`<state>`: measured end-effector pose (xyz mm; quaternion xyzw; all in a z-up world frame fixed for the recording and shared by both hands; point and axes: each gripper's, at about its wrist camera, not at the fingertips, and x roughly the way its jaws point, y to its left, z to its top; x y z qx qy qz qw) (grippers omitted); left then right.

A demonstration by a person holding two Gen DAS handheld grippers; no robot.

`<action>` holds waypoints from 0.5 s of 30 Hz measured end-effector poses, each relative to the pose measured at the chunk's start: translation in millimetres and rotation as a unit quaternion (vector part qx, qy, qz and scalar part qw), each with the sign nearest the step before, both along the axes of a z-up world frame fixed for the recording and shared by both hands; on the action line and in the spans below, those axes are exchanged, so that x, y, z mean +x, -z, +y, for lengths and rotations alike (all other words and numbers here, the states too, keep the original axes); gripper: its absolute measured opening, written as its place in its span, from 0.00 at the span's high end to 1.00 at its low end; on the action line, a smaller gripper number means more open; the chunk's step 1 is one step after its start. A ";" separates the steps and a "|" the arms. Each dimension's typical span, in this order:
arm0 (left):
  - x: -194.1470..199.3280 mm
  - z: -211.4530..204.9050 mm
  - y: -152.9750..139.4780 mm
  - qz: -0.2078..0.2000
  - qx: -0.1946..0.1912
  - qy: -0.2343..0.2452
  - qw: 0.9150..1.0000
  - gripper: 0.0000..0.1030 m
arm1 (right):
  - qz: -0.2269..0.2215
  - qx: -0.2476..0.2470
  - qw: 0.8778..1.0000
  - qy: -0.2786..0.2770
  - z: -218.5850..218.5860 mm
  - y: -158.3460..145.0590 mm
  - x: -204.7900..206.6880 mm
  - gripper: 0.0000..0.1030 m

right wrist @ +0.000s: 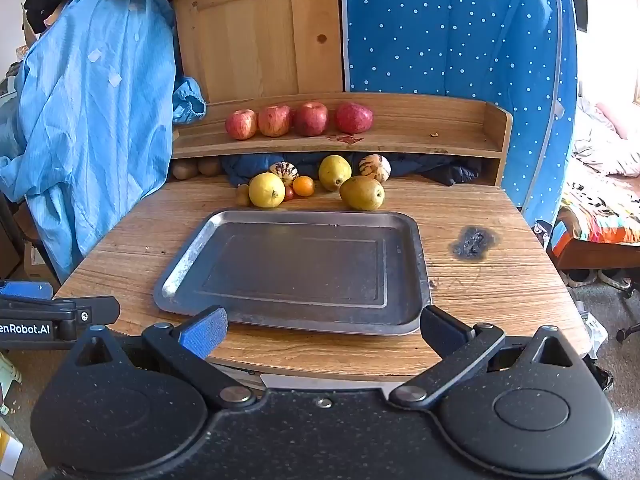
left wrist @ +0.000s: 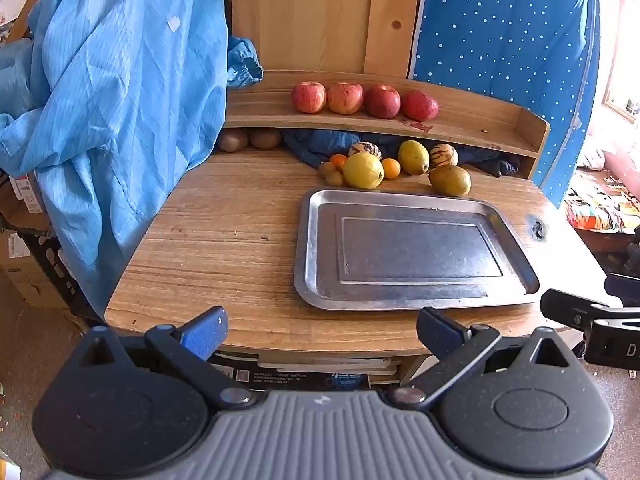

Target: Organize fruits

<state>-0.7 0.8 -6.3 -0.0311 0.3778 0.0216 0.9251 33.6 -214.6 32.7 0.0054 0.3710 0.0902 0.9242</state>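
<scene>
An empty steel tray (left wrist: 320, 248) (right wrist: 188, 264) lies on the wooden table. Behind it sits a cluster of fruit: a yellow lemon (left wrist: 363, 171) (right wrist: 267, 190), two pears (left wrist: 450, 180) (right wrist: 362, 193), small oranges (left wrist: 391, 168) (right wrist: 303, 186), striped melons (left wrist: 443, 155) (right wrist: 374, 167) and kiwis (left wrist: 334, 178). Several red apples (left wrist: 346, 98) (right wrist: 275, 120) line the raised shelf. My left gripper (left wrist: 322, 330) and right gripper (right wrist: 323, 328) both hover open at the table's near edge, holding nothing.
A blue coat (left wrist: 112, 112) (right wrist: 92, 120) drapes over the table's left side. A dark cloth (left wrist: 320, 144) is stuffed under the shelf (left wrist: 480, 120), with two brown kiwis (left wrist: 248, 140) beside it. A burn mark (right wrist: 474, 242) scars the table at right. Dotted blue fabric (right wrist: 460, 28) stands behind.
</scene>
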 end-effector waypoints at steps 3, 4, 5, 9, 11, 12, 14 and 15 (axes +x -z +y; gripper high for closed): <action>-0.3 0.9 0.1 0.001 0.000 0.000 1.000 0.01 | 0.001 -0.002 1.000 0.000 2.2 -0.1 0.8 0.01; -0.2 0.8 0.1 0.001 0.000 0.000 1.000 0.01 | 0.001 -0.004 1.000 0.000 2.6 0.0 0.6 0.01; -0.3 0.9 0.3 0.001 0.000 0.000 1.000 0.01 | 0.001 -0.004 1.000 0.000 2.9 0.1 0.4 0.01; -0.5 0.6 1.0 0.004 -0.001 0.000 1.000 0.01 | 0.003 -0.003 1.000 0.001 3.5 0.0 0.8 0.01; -0.7 0.4 1.7 0.005 -0.001 -0.001 1.000 0.01 | 0.003 -0.003 1.000 0.001 3.7 -0.1 0.6 0.01; 0.3 0.0 1.2 0.006 -0.001 -0.001 1.000 0.01 | 0.003 -0.003 1.000 0.001 3.9 0.0 0.6 0.01; 1.1 -0.2 0.5 0.008 -0.001 0.000 1.000 0.01 | 0.004 -0.002 1.000 0.002 2.8 0.7 1.7 0.01; 1.2 -0.3 0.3 0.009 -0.001 0.000 1.000 0.01 | 0.005 -0.002 1.000 0.002 2.4 1.0 2.3 0.01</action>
